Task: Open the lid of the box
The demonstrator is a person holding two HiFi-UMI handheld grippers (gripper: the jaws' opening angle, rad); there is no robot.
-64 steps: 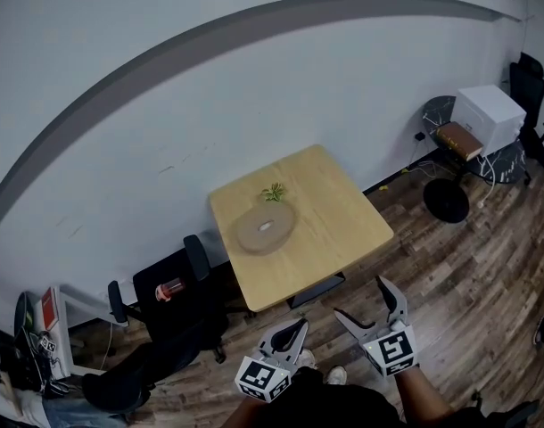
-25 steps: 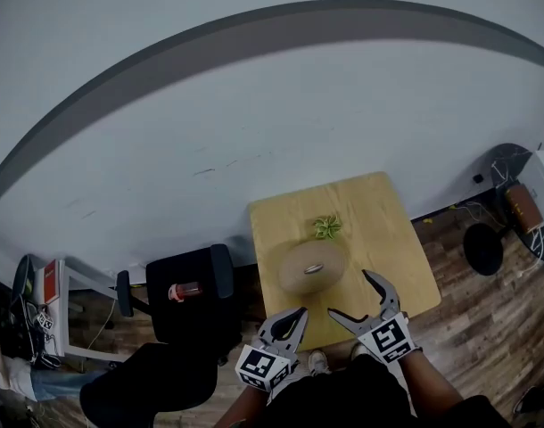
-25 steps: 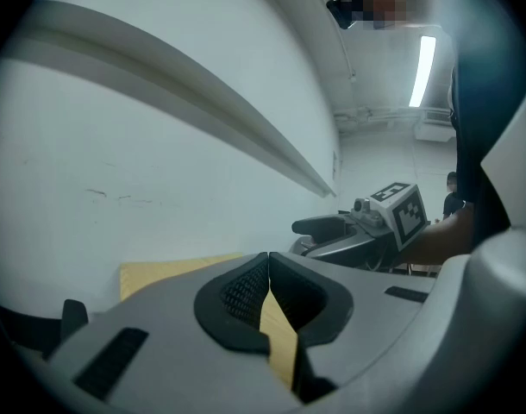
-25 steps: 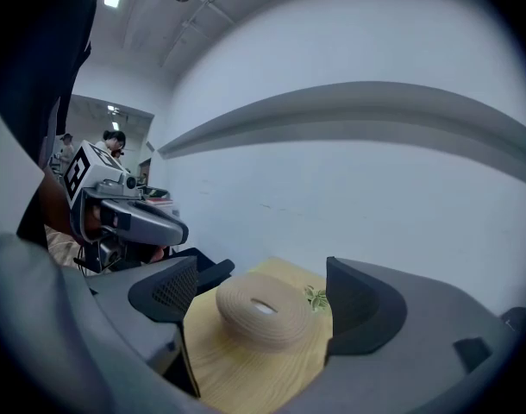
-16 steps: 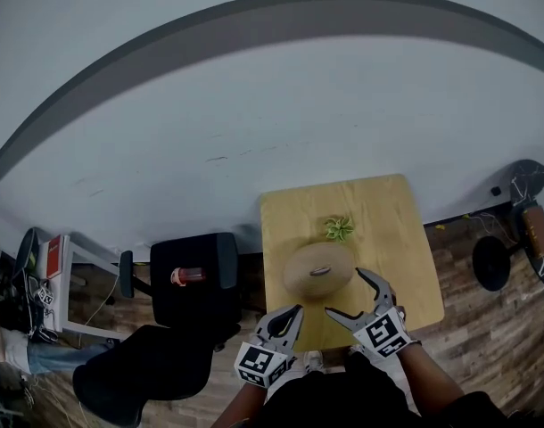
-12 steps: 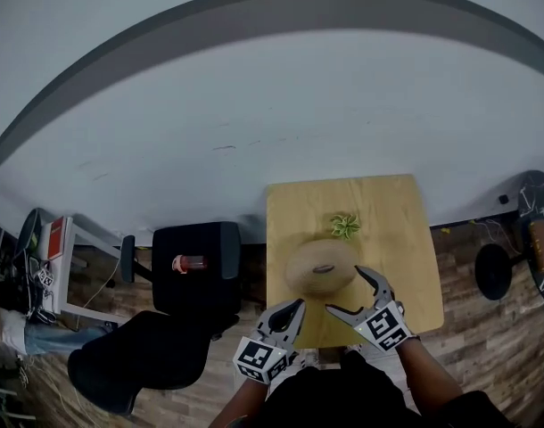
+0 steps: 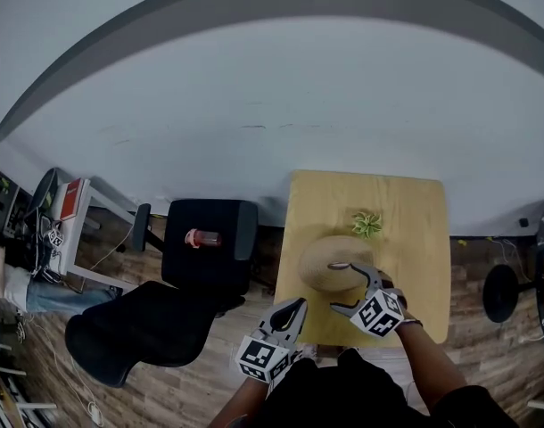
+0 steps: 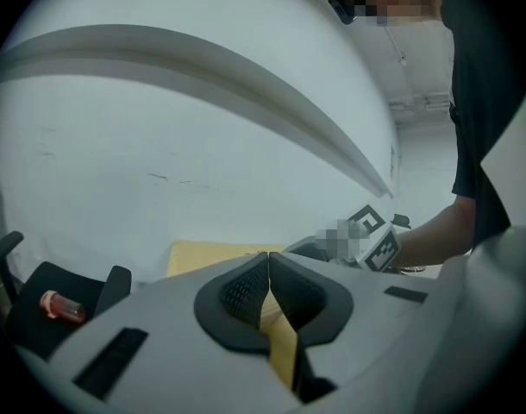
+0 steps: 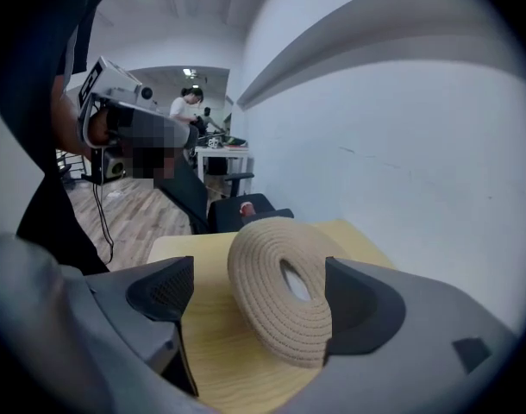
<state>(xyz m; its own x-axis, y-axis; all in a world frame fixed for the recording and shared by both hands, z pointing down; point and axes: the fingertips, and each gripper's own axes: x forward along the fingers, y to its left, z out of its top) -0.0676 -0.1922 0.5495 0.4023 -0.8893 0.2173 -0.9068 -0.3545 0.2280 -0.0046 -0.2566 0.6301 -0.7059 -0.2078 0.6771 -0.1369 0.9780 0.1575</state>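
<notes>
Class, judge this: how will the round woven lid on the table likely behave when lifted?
The woven lid looks coiled from thick fibre, so probably light and fairly stiff. Its rough ribbed surface should resist slipping. Being round, it might roll if dropped on edge.

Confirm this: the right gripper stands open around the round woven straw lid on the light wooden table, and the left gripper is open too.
Wrong on the left gripper: it is shut, jaws together on nothing, as the left gripper view shows. The right gripper does stand open around the round woven straw lid.
</notes>
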